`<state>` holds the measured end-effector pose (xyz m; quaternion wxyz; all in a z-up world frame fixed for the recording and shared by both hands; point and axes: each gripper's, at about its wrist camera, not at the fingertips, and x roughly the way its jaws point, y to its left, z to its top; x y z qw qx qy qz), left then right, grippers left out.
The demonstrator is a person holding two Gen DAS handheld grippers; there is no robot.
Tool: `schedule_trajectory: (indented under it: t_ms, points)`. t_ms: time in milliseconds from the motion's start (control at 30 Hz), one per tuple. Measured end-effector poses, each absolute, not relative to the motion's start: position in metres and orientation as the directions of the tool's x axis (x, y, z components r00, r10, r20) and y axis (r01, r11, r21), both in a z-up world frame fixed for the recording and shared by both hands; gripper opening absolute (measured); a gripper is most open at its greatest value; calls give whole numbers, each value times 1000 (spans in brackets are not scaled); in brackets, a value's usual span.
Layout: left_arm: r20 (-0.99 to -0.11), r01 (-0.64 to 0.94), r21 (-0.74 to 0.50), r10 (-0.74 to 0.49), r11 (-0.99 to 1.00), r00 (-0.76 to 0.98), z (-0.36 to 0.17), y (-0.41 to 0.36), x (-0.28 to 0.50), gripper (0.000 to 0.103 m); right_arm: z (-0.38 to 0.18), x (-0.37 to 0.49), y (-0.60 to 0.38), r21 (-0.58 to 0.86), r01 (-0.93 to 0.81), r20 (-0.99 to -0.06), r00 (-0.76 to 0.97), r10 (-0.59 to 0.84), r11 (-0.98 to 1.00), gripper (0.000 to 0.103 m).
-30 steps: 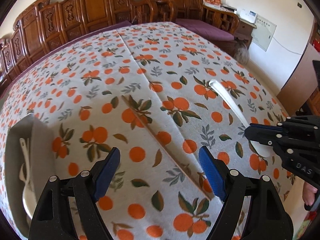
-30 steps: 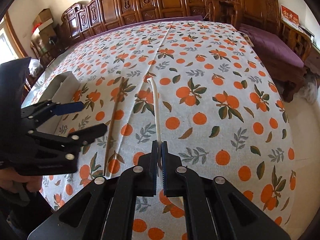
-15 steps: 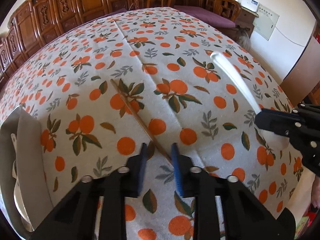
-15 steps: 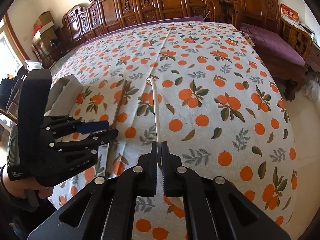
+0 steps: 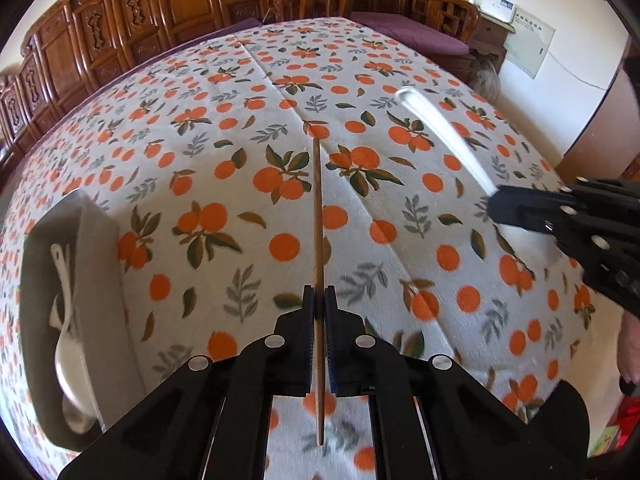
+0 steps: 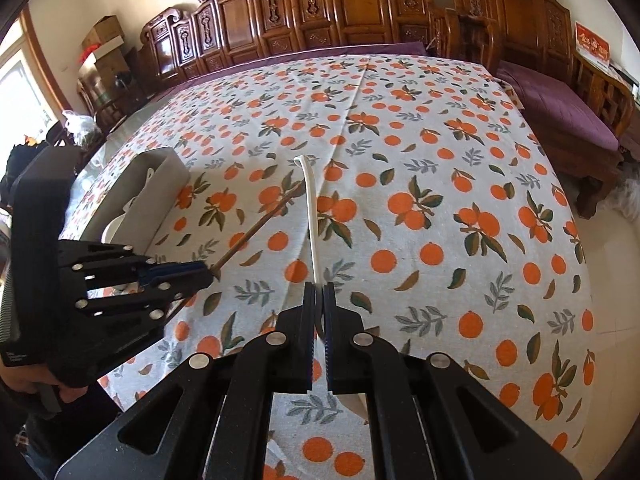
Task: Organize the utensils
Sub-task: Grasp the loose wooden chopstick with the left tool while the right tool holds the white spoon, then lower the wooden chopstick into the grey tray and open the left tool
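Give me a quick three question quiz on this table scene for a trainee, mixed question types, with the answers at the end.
1. True or false: the left claw is shut on a chopstick.
2. What does the right claw hold? A) fork B) white spoon C) knife
3. Fill in: the grey tray already holds white ____.

Key: 1 true; 2 B; 3 spoons
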<state>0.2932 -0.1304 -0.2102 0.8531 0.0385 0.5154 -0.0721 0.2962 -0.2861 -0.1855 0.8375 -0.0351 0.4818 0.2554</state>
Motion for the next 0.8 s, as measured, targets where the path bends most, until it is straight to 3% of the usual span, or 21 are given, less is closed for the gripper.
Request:
schedule_trajectory:
  t_ms: [800]
  points:
    - [-807,78,-6,-51,997,589,-139,-50,239,4,-144,260,-226,160,-602,-771,418,480,782,5]
